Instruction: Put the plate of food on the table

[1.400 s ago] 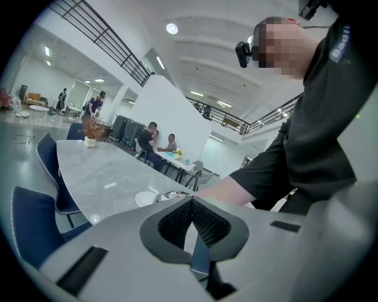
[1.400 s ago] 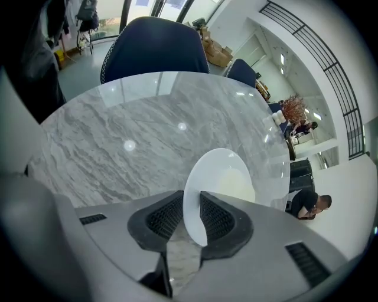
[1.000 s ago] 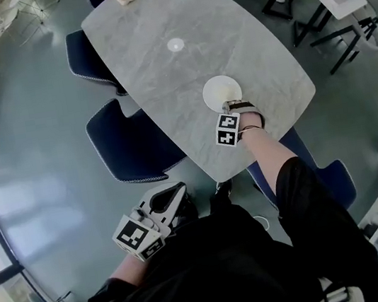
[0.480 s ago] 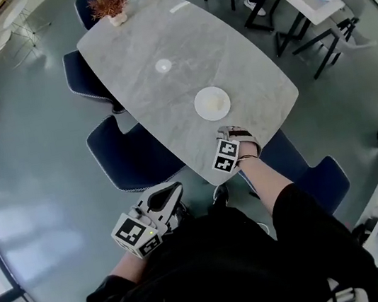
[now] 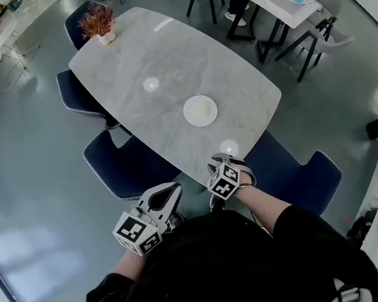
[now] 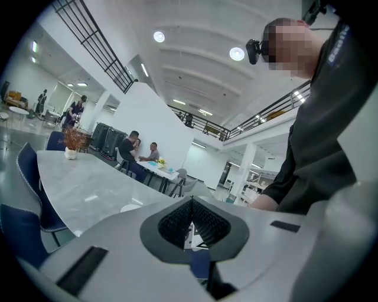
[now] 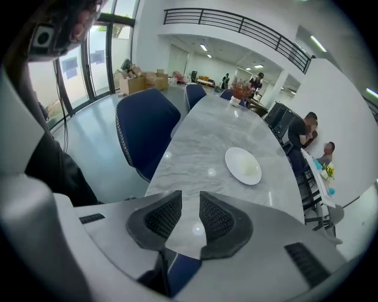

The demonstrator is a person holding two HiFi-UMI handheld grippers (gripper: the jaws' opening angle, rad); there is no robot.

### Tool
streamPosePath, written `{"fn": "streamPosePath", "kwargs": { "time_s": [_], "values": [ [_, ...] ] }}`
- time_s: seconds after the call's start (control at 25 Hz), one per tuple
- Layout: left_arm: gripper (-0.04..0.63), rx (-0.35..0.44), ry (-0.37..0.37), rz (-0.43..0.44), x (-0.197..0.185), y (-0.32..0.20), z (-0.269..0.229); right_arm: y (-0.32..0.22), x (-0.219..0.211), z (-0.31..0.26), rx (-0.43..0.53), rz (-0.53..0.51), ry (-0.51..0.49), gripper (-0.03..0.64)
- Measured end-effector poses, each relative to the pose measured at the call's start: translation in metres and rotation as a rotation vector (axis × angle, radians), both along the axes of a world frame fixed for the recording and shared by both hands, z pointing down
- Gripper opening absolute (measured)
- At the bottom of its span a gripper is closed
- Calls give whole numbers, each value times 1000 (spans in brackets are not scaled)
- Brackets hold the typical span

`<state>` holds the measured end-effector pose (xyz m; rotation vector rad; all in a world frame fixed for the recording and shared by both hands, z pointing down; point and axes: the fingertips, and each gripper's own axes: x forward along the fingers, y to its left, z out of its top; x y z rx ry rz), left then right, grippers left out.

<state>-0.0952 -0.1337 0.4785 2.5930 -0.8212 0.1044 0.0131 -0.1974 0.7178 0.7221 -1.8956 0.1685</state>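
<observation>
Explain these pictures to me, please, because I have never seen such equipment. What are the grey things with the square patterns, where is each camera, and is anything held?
There is no robot. A person holds tongs in each hand, and the patterned cubes are part of them. One picture comes from a camera on the person's head, looking down. The other two come from cameras riding on the tongs. The left tongs are off the table, near the body, jaws together, empty. The right tongs point at the table's near end, jaws slightly apart, empty. On the table are a white plate with pale food and, at the far end, a plant. Blue chairs stand beside it.
</observation>
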Motion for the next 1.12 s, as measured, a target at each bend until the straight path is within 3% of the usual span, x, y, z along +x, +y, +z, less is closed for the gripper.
{"fn": "streamPosePath", "kwargs": {
  "time_s": [0.32, 0.6, 0.88, 1.04, 1.12],
  "values": [
    [8, 14, 11, 30, 8, 5, -2, 42, -30, -68, -62, 59, -347, 93],
    [7, 37, -15, 105, 24, 12, -5, 55, -47, -157, -35, 140, -686, 92],
    [8, 43, -11, 145, 30, 19, -9, 72, -55, -210, 38, 55, -807, 87],
    [8, 50, -12, 166, 34, 22, -10, 79, -55, -228, 54, 33, -884, 15],
    [8, 52, -11, 171, 35, 23, -11, 82, -54, -227, 55, 30, -904, 11]
  ]
}}
